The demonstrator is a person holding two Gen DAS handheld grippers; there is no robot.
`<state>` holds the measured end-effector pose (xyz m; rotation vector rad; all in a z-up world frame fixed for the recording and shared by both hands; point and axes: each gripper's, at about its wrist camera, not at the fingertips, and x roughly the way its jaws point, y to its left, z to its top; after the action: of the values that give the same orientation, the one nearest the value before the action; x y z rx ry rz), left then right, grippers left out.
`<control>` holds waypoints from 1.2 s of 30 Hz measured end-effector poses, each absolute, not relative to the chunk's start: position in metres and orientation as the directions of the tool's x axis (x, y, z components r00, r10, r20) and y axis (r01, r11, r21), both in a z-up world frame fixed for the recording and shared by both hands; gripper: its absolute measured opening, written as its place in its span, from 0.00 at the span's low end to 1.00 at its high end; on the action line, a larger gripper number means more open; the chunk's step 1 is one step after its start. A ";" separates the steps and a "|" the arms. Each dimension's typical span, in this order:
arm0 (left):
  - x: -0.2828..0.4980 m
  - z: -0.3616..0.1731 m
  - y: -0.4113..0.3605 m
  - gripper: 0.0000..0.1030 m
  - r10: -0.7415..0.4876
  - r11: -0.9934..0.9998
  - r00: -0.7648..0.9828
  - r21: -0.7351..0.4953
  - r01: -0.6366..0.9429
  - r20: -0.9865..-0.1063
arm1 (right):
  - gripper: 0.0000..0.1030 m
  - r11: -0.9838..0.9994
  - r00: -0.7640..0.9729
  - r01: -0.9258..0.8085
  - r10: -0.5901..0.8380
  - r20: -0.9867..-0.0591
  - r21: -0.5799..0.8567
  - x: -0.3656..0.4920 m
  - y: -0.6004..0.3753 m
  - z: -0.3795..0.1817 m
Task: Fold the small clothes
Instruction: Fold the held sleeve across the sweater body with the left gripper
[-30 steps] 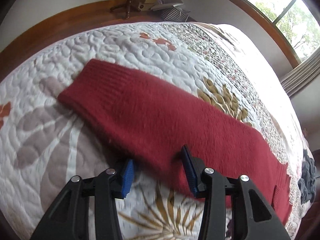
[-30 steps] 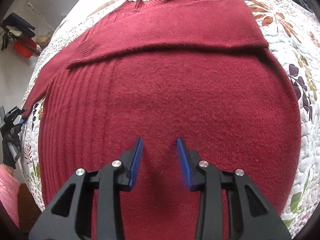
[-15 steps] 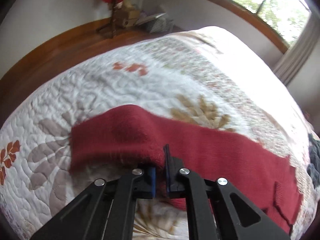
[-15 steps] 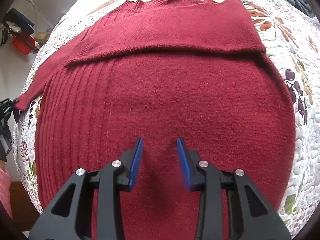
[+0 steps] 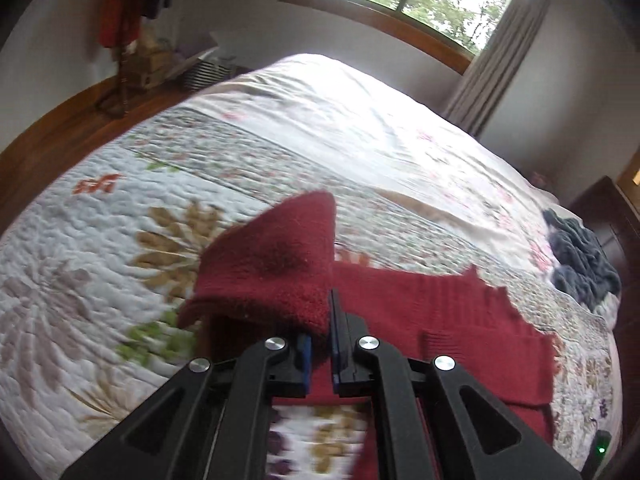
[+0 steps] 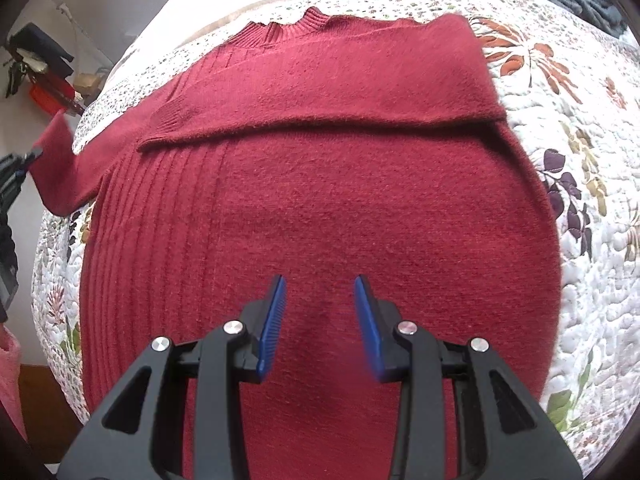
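Left gripper pinching sweater sleeve, apparently lifted.

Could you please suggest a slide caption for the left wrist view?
Left gripper shut on the cuff of the dark red knitted sweater's sleeve, lifted above the white floral quilted bedspread.
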<state>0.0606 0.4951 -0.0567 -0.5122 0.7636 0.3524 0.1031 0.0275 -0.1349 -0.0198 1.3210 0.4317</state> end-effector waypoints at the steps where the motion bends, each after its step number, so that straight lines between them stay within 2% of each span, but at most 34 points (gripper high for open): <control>1: 0.064 -0.057 0.488 0.06 0.111 0.823 0.680 -0.317 -0.472 -0.725 | 0.35 0.920 0.178 -0.323 0.292 -0.940 0.225 0.103 0.027 -0.135; 10: 0.114 -0.073 0.409 0.06 -0.026 0.860 0.707 -0.376 -0.345 -0.706 | 0.35 0.909 0.197 -0.364 0.288 -0.937 0.203 0.102 0.034 -0.128; 18: 0.132 -0.124 0.370 0.06 -0.110 0.863 0.636 -0.391 -0.320 -0.764 | 0.35 0.912 0.176 -0.340 0.300 -0.938 0.228 0.111 0.034 -0.138; 28: 0.134 -0.169 0.364 0.09 -0.204 0.852 0.536 -0.418 -0.315 -0.819 | 0.35 0.916 0.144 -0.317 0.305 -0.942 0.248 0.119 0.044 -0.149; 32: 0.107 -0.148 0.377 0.10 -0.259 0.844 0.556 -0.465 -0.267 -0.790 | 0.35 0.908 0.140 -0.337 0.310 -0.940 0.249 0.125 0.052 -0.142; 34: 0.090 -0.132 0.390 0.14 -0.237 0.857 0.572 -0.447 -0.257 -0.785 | 0.35 0.904 0.151 -0.357 0.306 -0.940 0.237 0.131 0.059 -0.134; 36: 0.081 -0.120 0.407 0.14 -0.188 0.869 0.583 -0.411 -0.277 -0.791 | 0.36 0.896 0.154 -0.370 0.319 -0.935 0.244 0.136 0.066 -0.127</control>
<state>0.0814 0.4069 -0.1205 -0.5368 0.9600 0.0547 0.1365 0.0664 -0.1270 -0.0460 1.3278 0.4939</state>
